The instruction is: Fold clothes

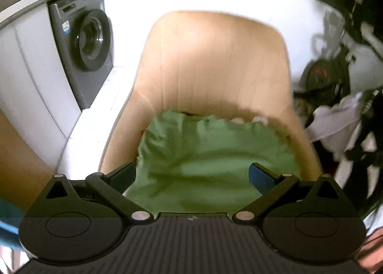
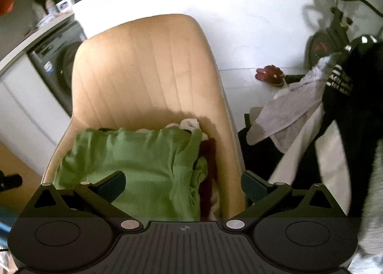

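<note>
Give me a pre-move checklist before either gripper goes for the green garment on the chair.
1. Left gripper open: ok, fingers spread wide, nothing held.
2. Right gripper open: ok, nothing held.
3. Green garment in front of both grippers: ok, on top of the pile on the tan chair.
4. Garment flat: not ok, it is rumpled.
5. Garment free of other clothes: not ok, a dark red item and white cloth lie beside and under it.
6. Edge or corner to grab: cannot tell, hem not distinguishable.

Tan chair [image 2: 143, 70] on white floor [image 2: 251, 10], washing machine [image 1: 83, 39] behind.
</note>
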